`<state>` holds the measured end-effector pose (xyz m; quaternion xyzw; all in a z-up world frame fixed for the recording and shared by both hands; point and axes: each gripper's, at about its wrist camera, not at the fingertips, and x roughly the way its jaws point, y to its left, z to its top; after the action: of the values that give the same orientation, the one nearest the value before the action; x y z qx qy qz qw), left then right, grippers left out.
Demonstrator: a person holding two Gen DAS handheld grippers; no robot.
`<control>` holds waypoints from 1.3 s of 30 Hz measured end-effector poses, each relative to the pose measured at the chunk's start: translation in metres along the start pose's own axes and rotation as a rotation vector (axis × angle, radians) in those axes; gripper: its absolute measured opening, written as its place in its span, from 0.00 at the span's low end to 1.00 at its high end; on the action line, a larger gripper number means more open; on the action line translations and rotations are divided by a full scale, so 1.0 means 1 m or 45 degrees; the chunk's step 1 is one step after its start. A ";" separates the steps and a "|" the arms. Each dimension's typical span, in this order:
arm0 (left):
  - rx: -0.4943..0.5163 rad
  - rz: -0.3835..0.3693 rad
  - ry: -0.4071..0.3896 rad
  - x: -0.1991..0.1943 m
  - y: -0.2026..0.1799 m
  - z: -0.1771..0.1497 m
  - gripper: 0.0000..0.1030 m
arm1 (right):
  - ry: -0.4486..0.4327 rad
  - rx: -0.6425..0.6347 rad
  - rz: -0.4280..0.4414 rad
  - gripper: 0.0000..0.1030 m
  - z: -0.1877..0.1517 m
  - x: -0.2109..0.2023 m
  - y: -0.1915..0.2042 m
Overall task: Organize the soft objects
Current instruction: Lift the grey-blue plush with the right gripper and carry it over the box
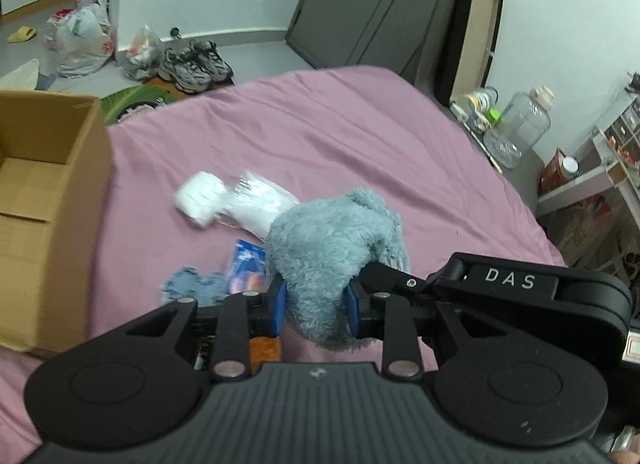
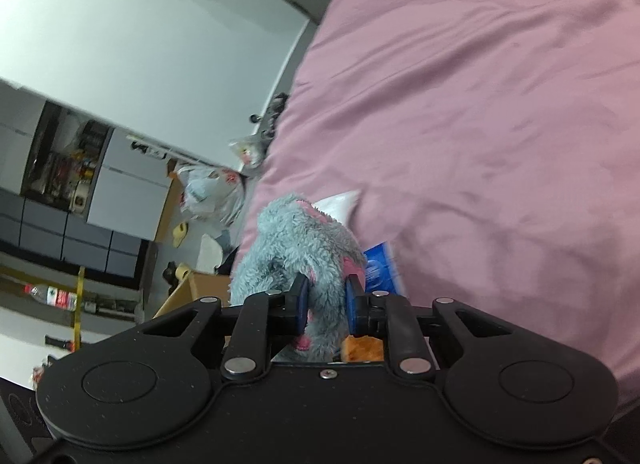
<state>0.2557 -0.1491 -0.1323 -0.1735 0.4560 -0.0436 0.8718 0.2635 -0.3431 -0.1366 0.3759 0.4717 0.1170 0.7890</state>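
Both grippers (image 1: 316, 310) (image 2: 327, 310) pinch grey plush toy (image 1: 332, 248), hiding blurred white bundle (image 1: 224, 202).

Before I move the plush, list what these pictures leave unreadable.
- Orange item, left wrist view: mostly behind the left gripper.
- Blue packet, right wrist view: blurred, partly behind the grey plush.
- Cardboard box: cut off by the frame edge.

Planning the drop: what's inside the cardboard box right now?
The cardboard box shows only bare inner walls and a folded flap; its near part lies outside the left wrist view, so I can't rule out contents there. Both claws grip the grey plush toy.
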 end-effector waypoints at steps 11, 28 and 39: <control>-0.050 -0.005 -0.100 -0.056 0.031 0.016 0.28 | 0.013 -0.126 0.041 0.18 -0.012 0.000 0.064; -0.121 -0.025 -0.197 -0.126 0.077 0.029 0.28 | 0.016 -0.253 0.077 0.18 -0.045 0.002 0.141; -0.170 -0.013 -0.257 -0.165 0.121 0.040 0.28 | 0.055 -0.340 0.114 0.18 -0.070 0.017 0.194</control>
<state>0.1826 0.0138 -0.0240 -0.2369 0.3671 0.0000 0.8995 0.2474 -0.1667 -0.0305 0.2855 0.4514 0.2219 0.8158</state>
